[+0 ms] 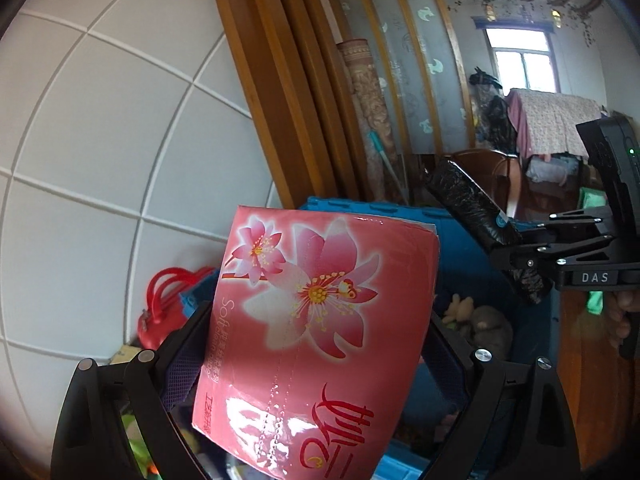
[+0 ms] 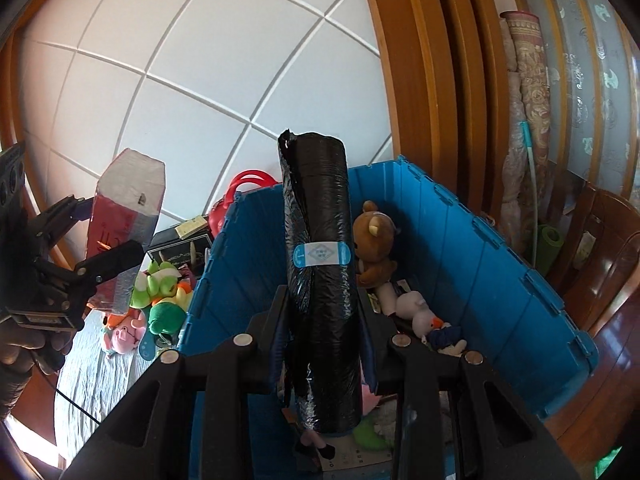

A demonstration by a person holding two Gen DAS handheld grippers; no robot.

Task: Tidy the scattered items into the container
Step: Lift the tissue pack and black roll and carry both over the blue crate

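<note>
Pink tissue pack (image 1: 316,336), glossy, printed with lilies, clamped between the jaws of the left gripper (image 1: 316,364) and held above the near edge of the blue crate (image 2: 500,280); roll of black bags (image 2: 320,280) with a blue-and-white paper band, pinched upright in the nearly closed right gripper (image 2: 324,344) over the crate. Setting: white tiled wall (image 2: 200,80), wooden door frame (image 2: 420,80), reddish wood floor (image 2: 624,360). Crate contents: brown teddy bear (image 2: 374,240), white duck toy (image 2: 420,312); outside it, green plush toys (image 2: 160,292) and a red bag (image 2: 236,196).
</note>
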